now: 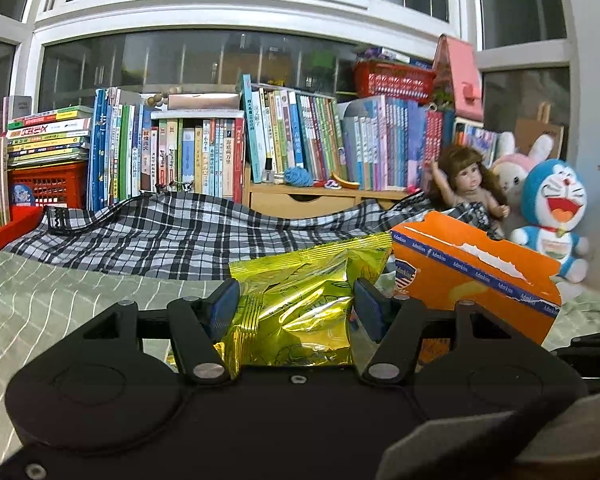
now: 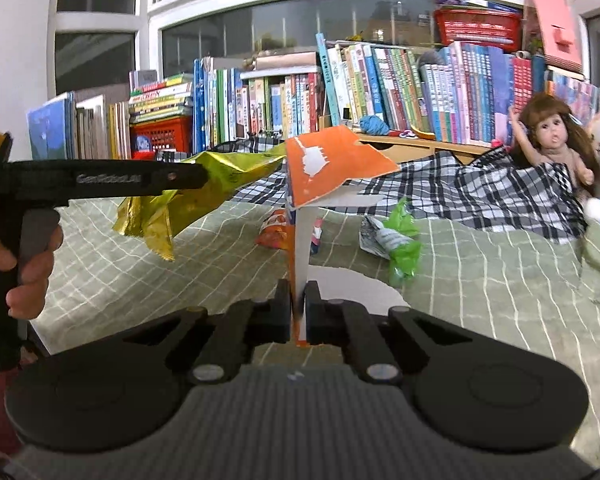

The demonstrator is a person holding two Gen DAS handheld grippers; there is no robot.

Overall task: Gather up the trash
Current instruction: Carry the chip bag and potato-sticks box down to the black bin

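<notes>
My left gripper (image 1: 296,306) is shut on a crinkled yellow-green foil snack bag (image 1: 300,292), which sits between its blue pads (image 1: 224,308). In the right wrist view the same foil snack bag (image 2: 188,196) hangs in the air above the bed, and a hand (image 2: 32,256) holds the left gripper's handle. My right gripper (image 2: 299,304) is shut on the white-backed edge of a torn orange cardboard box (image 2: 332,164), held upright. The orange cardboard box (image 1: 472,276) also appears just right of the bag in the left wrist view.
On the green striped bedsheet (image 2: 480,280) lie an orange snack wrapper (image 2: 274,232) and a green-and-white wrapper (image 2: 392,240). A black-and-white plaid cloth (image 1: 172,232) lies behind them. A doll (image 1: 468,184), plush toys (image 1: 552,212) and rows of books (image 1: 300,140) line the back.
</notes>
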